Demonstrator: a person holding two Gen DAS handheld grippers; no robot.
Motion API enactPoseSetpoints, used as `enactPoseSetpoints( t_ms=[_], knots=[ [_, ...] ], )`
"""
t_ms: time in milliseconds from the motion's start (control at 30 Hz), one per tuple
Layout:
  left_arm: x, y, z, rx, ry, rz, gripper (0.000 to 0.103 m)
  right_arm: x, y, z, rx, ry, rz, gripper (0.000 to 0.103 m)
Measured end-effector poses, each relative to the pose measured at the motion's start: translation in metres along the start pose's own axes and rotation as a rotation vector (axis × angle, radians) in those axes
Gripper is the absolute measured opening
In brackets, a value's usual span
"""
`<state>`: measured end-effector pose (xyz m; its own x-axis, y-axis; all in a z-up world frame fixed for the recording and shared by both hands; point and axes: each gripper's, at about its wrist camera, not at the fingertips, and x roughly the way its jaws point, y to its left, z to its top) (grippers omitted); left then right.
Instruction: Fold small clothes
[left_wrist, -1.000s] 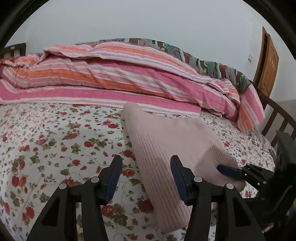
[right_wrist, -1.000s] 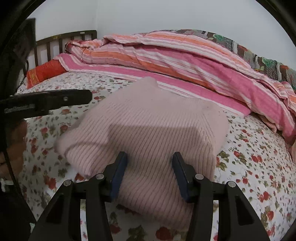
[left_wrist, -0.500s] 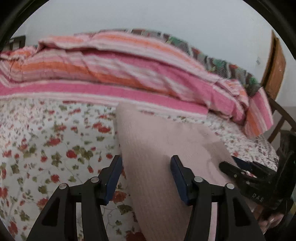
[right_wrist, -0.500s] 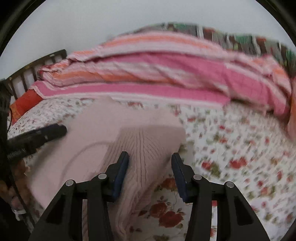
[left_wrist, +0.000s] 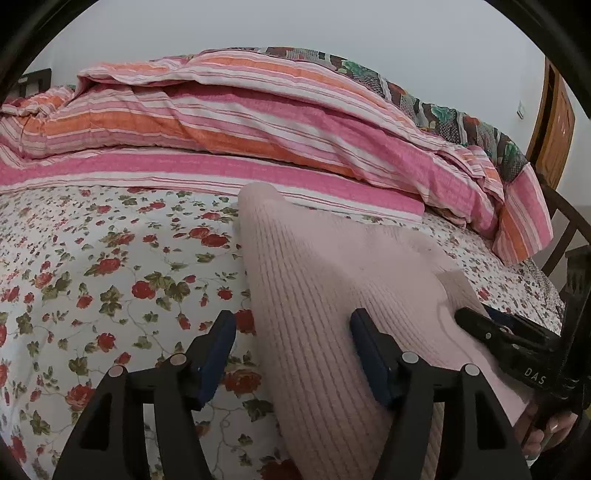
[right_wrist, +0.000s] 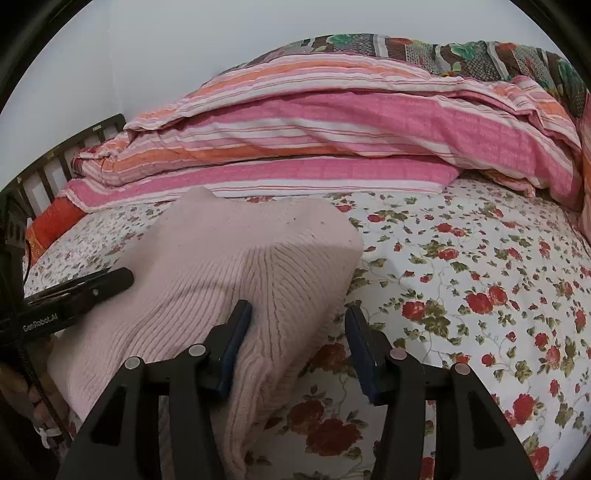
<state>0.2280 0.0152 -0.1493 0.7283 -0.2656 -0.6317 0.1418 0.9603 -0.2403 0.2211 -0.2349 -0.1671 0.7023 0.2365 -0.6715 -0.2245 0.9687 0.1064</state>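
- The pink ribbed sweater (left_wrist: 325, 295) lies folded on the bed's floral sheet (left_wrist: 110, 280), its far end nearly touching the striped pink-and-orange quilt (left_wrist: 258, 125) piled along the back.
- My left gripper (left_wrist: 291, 347) has its jaws apart, set over the sweater's left edge: one blue pad over the sheet, the other over the knit. Nothing is pinched between them.
- My right gripper (right_wrist: 297, 338) also has its jaws apart, straddling the sweater's right-hand corner, with a raised fold of knit between the pads; whether the pads touch it, I cannot tell.
- From the left camera, the right gripper (left_wrist: 491, 325) lies at the sweater's right edge.
- A wooden bed rail (right_wrist: 55, 162) runs behind the quilt on the left of the right camera's view.
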Motion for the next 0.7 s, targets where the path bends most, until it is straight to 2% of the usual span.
enactPoseSetpoints(
  t_ms=[400, 700],
  knots=[
    [-0.0026, -0.0039, -0.0021, 0.017, -0.02, 0.021, 0.064, -0.0005, -0.003, -0.001, 0.028, -0.004, 0.005, 0.056],
    [-0.005, -0.0046, -0.002, 0.022, -0.031, 0.025, 0.064, -0.0074, -0.0001, -0.0038, 0.021, -0.03, 0.005, 0.056]
  ],
)
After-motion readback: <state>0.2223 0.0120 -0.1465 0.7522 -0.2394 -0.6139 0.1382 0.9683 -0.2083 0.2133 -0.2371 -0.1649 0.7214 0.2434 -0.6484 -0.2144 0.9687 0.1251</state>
